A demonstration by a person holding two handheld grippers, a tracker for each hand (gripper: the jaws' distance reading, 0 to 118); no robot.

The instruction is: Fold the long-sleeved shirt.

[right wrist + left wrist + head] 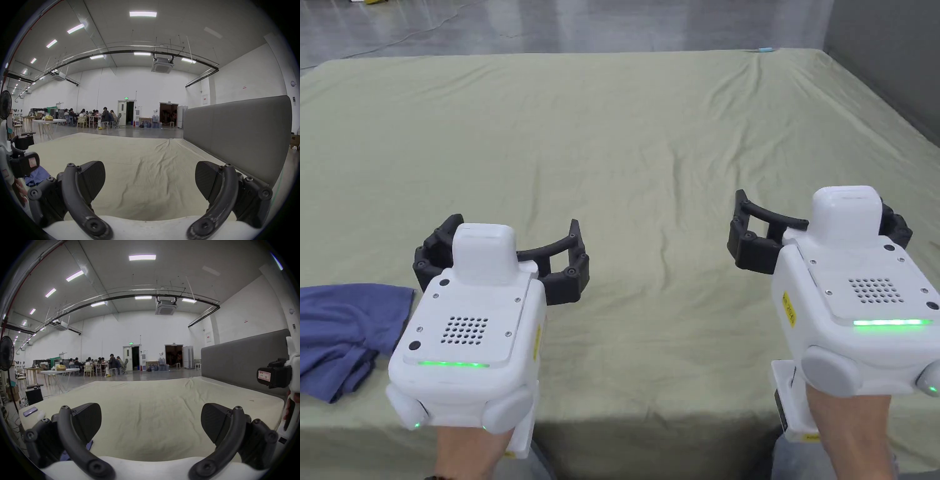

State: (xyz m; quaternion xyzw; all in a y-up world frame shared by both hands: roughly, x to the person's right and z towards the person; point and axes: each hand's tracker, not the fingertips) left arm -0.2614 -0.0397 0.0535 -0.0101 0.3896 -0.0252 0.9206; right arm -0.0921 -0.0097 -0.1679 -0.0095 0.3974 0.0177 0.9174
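Bedding first: a broad olive-green sheet (650, 144) covers the mattress, creased but bare over most of its width, with a grey padded headboard (235, 129) along its three-o'clock side. Both grippers hang above the near edge, well apart. The left gripper (501, 253) sits at about seven o'clock in the head view, its jaws spread wide with nothing between them; the right gripper (819, 228), at about four o'clock, is just as wide and empty. The blue shirt (344, 334) lies crumpled at nine o'clock of the left gripper, near it on the sheet's edge; whether it is folded at all I cannot tell. Far back, people sit round tables (100, 363).
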